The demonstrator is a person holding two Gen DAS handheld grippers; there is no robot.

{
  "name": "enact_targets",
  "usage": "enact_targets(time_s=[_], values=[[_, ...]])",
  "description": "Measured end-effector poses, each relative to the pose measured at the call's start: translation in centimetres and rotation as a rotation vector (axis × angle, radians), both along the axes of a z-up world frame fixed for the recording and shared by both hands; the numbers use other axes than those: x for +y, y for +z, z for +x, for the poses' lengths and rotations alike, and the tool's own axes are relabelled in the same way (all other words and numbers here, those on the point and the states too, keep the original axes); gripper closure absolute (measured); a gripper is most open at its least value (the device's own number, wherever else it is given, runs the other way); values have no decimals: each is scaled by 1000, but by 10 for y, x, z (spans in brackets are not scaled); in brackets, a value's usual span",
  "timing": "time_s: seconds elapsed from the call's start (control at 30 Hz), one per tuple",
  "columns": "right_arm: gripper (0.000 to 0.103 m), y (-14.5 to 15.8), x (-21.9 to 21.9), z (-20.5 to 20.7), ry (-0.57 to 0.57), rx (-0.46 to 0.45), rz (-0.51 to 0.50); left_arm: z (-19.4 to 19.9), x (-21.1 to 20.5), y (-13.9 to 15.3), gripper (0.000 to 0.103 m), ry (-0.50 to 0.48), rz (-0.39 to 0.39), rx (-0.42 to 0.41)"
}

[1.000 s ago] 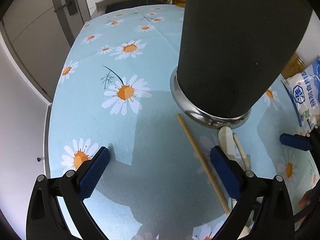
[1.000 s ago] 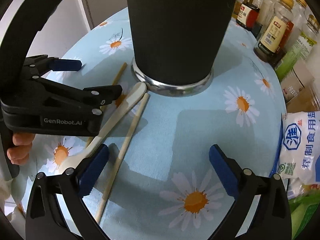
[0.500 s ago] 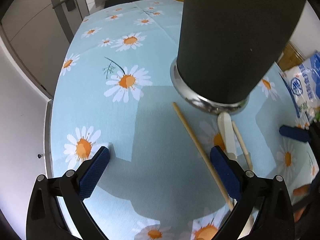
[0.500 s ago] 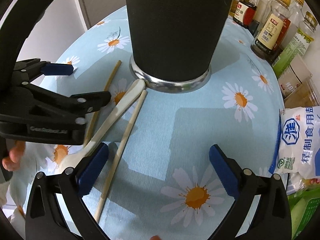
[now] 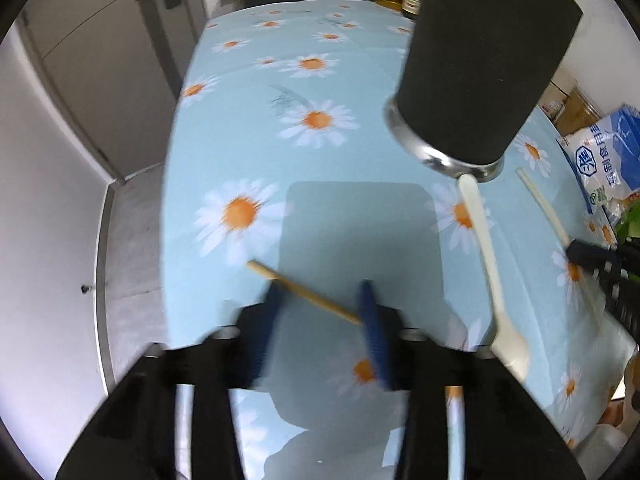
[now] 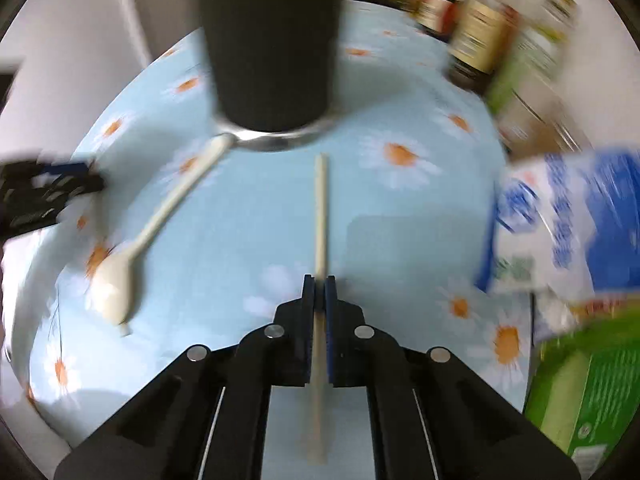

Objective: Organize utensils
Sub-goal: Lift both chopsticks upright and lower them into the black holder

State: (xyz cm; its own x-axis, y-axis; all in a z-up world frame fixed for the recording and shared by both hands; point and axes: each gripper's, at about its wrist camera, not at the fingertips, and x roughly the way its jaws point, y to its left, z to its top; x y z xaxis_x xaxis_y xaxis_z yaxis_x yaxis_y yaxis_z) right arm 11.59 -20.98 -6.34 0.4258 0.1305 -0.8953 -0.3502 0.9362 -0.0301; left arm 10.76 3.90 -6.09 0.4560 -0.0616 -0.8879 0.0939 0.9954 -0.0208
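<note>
A tall black cup (image 5: 480, 60) with a steel base stands on the daisy tablecloth (image 5: 320, 208). A wooden chopstick (image 5: 304, 294) lies slantwise across the gap of my left gripper (image 5: 320, 316). Its jaws are closing, blurred, with a gap still showing, and the stick's right part runs behind the right finger. A white spoon (image 5: 488, 256) lies to the right with its handle at the cup's base. My right gripper (image 6: 319, 280) is shut on a pale chopstick (image 6: 320, 216) that points at the cup (image 6: 272, 40). The spoon (image 6: 160, 216) lies to its left, and the left gripper (image 6: 80, 178) is at the far left.
A blue and white bag (image 6: 560, 220) and a green carton (image 6: 580, 380) crowd the right side. Sauce bottles (image 6: 480, 40) stand behind them. The table's curved edge (image 5: 170, 240) drops off on the left beside a grey door (image 5: 100, 80).
Both pairs of jaws have come in from wide open. The right pair is now shut on the pale chopstick. The wooden chopstick now lies crosswise between the left jaws. The cup sits farther off.
</note>
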Motion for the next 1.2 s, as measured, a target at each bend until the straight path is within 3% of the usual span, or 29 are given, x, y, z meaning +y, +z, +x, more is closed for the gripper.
enact_targets(time_s=[0.07,0.17,0.33,0.47,0.63,0.87,1.2], values=[[97,1,-9,1,-17,14,16,-10,10,0,92,22,-2,15],[97,1,-20,2,-42,30,64,-21,24,1,99,49,-59,45],[97,4,-30,4,-45,79,179,-36,25,3,99,41,-89,69],[97,16,-43,2,-63,80,253,-40,24,3,99,41,-58,56],[97,35,-61,1,-90,28,285,-45,34,4,99,94,-69,48],[97,60,-79,13,-121,-21,295,-38,48,25,99,132,-22,5],[97,117,-80,28,-80,-179,354,-15,57,68,99,162,-47,-114]])
